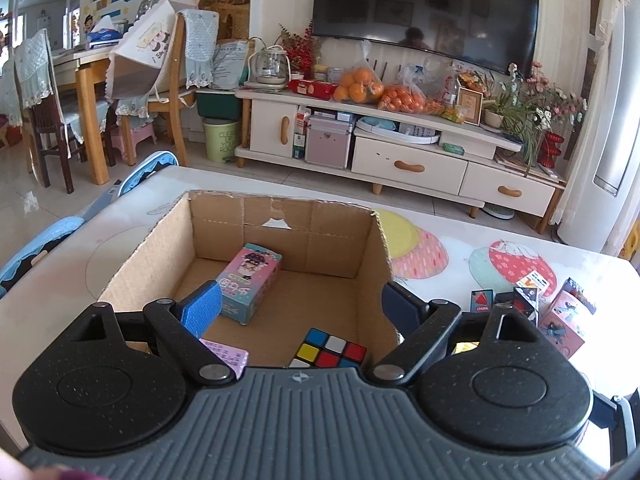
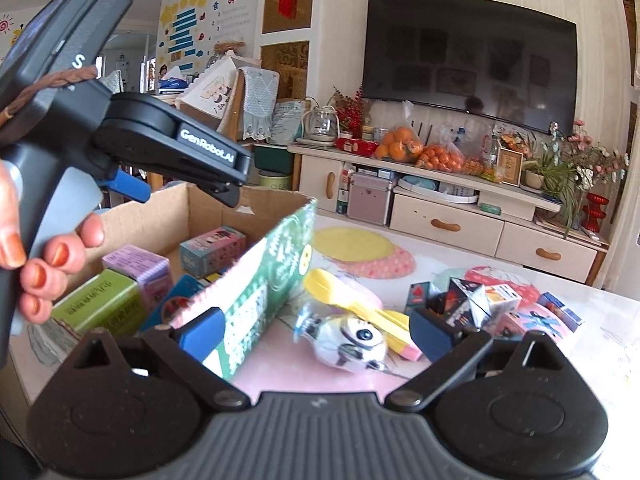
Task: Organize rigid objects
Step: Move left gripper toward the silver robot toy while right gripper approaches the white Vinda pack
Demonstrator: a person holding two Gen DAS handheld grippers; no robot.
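An open cardboard box (image 1: 372, 240) stands on the table, its outer side green (image 2: 272, 276). Inside lie a pink-and-teal carton (image 1: 248, 284), a Rubik's cube (image 1: 330, 350), a purple carton (image 2: 140, 268) and a green carton (image 2: 96, 304). My left gripper (image 1: 304, 308) hangs open over the box, its right finger (image 1: 404, 312) at the box's right wall and nothing between the pads. In the right wrist view a hand holds the left gripper (image 2: 184, 190) above the box. My right gripper (image 2: 316, 336) is open just outside the box. A white toy with a big eye (image 2: 352, 344) lies between its fingers, untouched, beside a yellow piece (image 2: 360, 304).
Several small printed cartons and folded cube toys (image 2: 480, 300) lie on the table to the right (image 1: 560, 312). The tablecloth (image 1: 440, 264) has pastel prints. Beyond the table's far edge stand a TV cabinet (image 1: 408, 164) with bags of oranges, and chairs at the left (image 1: 172, 80).
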